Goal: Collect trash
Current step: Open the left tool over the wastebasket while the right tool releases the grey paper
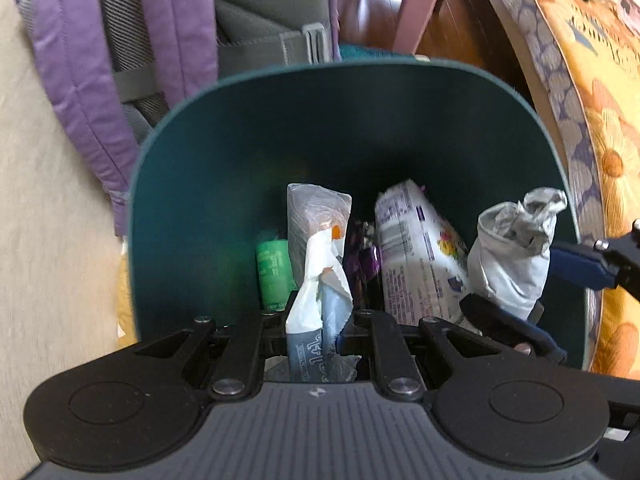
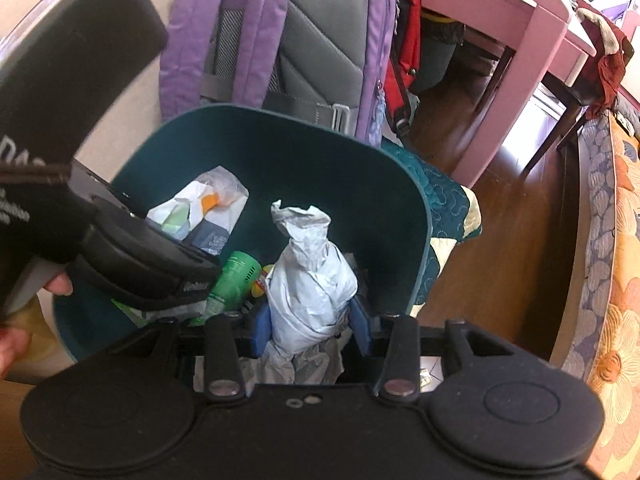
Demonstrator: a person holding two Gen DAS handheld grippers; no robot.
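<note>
Over the teal bin (image 1: 168, 200), the left gripper (image 1: 318, 320) pinches a flat wrapper (image 1: 316, 280), and the right gripper (image 2: 312, 324) clamps a crumpled grey bag (image 2: 308, 276)

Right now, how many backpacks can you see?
2: a purple backpack behind the teal bin, and a red backpack beside it under the pink desk. Others may be hidden.

You're in a home, likely a bedroom: a purple backpack (image 2: 276, 40) leans by the wall, a pink desk (image 2: 500, 20) stands on wooden floor (image 2: 500, 208), beside a floral-covered bed (image 2: 612, 240).
</note>
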